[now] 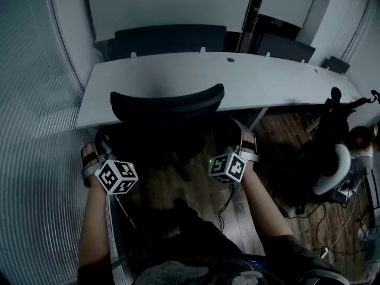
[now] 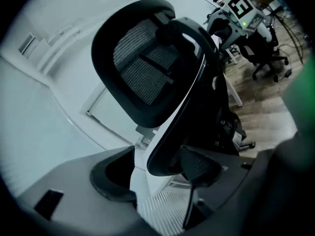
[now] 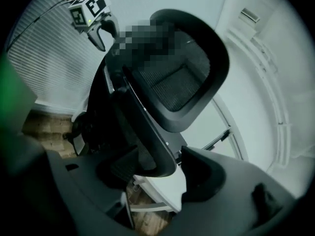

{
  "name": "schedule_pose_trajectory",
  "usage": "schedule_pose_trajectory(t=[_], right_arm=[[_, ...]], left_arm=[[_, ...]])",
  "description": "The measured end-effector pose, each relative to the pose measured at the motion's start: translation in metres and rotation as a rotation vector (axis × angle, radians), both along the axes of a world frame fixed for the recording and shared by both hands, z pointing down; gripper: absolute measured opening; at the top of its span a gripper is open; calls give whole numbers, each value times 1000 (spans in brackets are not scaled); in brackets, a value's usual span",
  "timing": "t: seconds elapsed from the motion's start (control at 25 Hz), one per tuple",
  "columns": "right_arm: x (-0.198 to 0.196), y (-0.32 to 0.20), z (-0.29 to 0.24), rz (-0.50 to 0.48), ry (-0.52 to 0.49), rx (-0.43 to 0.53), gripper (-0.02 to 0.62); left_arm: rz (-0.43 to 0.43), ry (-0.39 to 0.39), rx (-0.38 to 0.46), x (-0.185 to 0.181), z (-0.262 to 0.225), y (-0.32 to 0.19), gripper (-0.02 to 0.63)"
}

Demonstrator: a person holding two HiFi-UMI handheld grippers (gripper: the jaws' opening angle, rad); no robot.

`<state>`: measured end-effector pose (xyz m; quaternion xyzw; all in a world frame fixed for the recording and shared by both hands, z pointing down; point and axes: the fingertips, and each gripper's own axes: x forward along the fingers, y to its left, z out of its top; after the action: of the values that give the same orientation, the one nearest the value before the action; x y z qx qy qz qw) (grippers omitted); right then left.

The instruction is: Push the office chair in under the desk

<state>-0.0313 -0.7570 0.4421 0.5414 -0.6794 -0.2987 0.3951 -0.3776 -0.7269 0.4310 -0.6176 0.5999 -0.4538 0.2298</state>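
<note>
The black mesh-backed office chair (image 1: 166, 103) stands with its backrest against the front edge of the white desk (image 1: 267, 76), its seat under the desktop. My left gripper (image 1: 98, 147) is at the chair's left side and my right gripper (image 1: 242, 134) at its right side. In the left gripper view, the chair (image 2: 142, 73) fills the frame; the backrest's lower edge lies between the jaws of the left gripper (image 2: 157, 173), with a gap beside one pad. In the right gripper view, the chair (image 3: 182, 82) frame likewise passes between the spread jaws of the right gripper (image 3: 162, 168).
A ribbed glass wall (image 1: 35, 129) runs along the left, close to my left arm. A second black chair with a white armrest (image 1: 332, 159) stands at the right, with cables (image 1: 320, 218) on the wooden floor. Dark chair backs (image 1: 172, 40) stand behind the desk.
</note>
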Motion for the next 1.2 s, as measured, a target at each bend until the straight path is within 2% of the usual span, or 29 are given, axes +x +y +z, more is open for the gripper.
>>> schedule_pose_trajectory(t=[0.2, 0.32, 0.44, 0.52, 0.6, 0.76, 0.96, 1.2], right_arm=[[5, 48, 5, 16, -77, -11, 262], [6, 65, 1, 30, -164, -37, 262], [7, 77, -6, 34, -266, -54, 261], [3, 81, -9, 26, -326, -57, 256], [-2, 85, -14, 18, -369, -51, 233], [-4, 95, -18, 18, -424, -38, 105], [13, 126, -10, 16, -503, -92, 71], [29, 179, -12, -39, -509, -115, 45]], left_arm=[[36, 67, 35, 17, -6, 40, 293], [42, 125, 97, 26, -22, 57, 291], [30, 201, 169, 35, -34, 77, 240], [23, 227, 187, 39, -30, 86, 213], [15, 244, 183, 41, -23, 93, 198], [-8, 300, 163, 46, -13, 106, 148], [-45, 357, 166, 67, -13, 135, 124], [-71, 406, 161, 99, -12, 194, 98]])
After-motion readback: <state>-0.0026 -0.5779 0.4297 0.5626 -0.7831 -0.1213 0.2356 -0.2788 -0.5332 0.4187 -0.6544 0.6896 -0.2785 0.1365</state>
